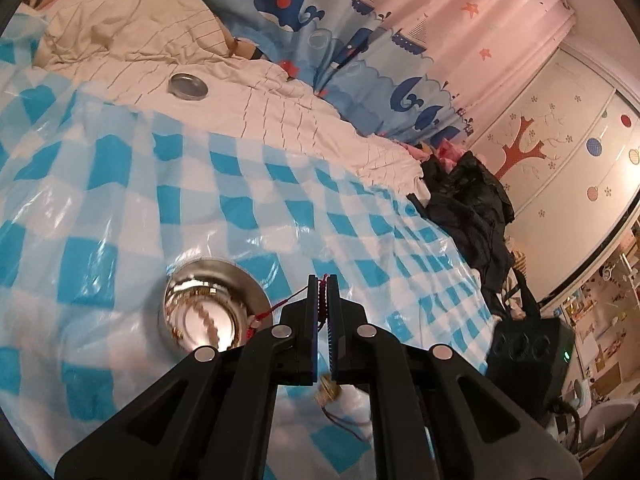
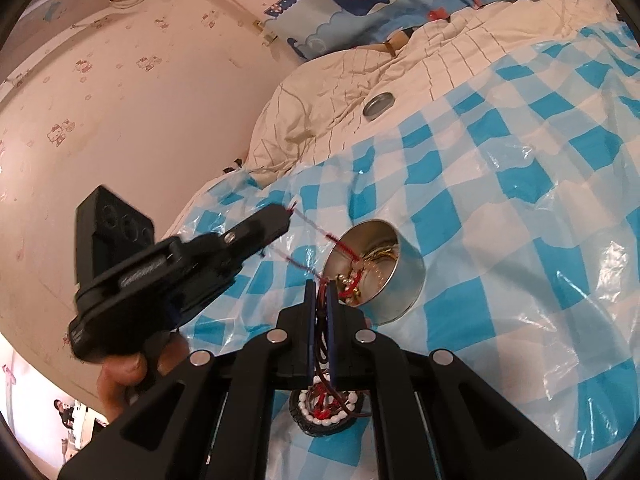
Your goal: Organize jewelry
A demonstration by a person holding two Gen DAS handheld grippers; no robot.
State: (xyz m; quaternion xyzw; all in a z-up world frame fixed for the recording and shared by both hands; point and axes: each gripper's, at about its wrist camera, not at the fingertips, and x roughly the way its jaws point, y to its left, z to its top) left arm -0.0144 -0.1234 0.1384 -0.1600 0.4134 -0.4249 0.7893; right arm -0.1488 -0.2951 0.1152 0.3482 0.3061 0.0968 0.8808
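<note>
- My left gripper (image 2: 289, 211) sits at about nine o'clock in the right wrist view, its jaws clamped on a red cord (image 2: 320, 231). In its own view the same cord is pinched between the pads (image 1: 325, 300) and trails off toward eight o'clock.
- That cord runs toward three o'clock into the open metal tin (image 2: 400, 280), where it disappears into a tangle of gold chains and red knots (image 2: 356, 284). I cannot tell which piece it belongs to.
- My right gripper (image 2: 320, 300) is at six o'clock, just short of the tin's rim, also closed on cord: dark strands and a red thread pass between its pads.
- Below it, at six o'clock near the frame's edge, a bracelet of white beads (image 2: 326, 418) hangs or rests under the jaws; the fingers hide which.
- A small brass-coloured charm (image 1: 328, 390) dangles beneath the left jaws at six o'clock in the left view.
- The tin lid (image 2: 378, 105) lies well apart at twelve o'clock, on the cream quilt (image 2: 320, 80) beyond the checked plastic sheet (image 2: 520, 200).
- Risks, as I judge them: both cords seem to lead into one knot, so pulling my hands apart could tighten the tangle instead of freeing a piece.
- A hard tug could drag or tip the light tin on the slippery sheet and spill the chains.
- Thin cord may slip from closed pads, dropping the charm or beads.
</note>
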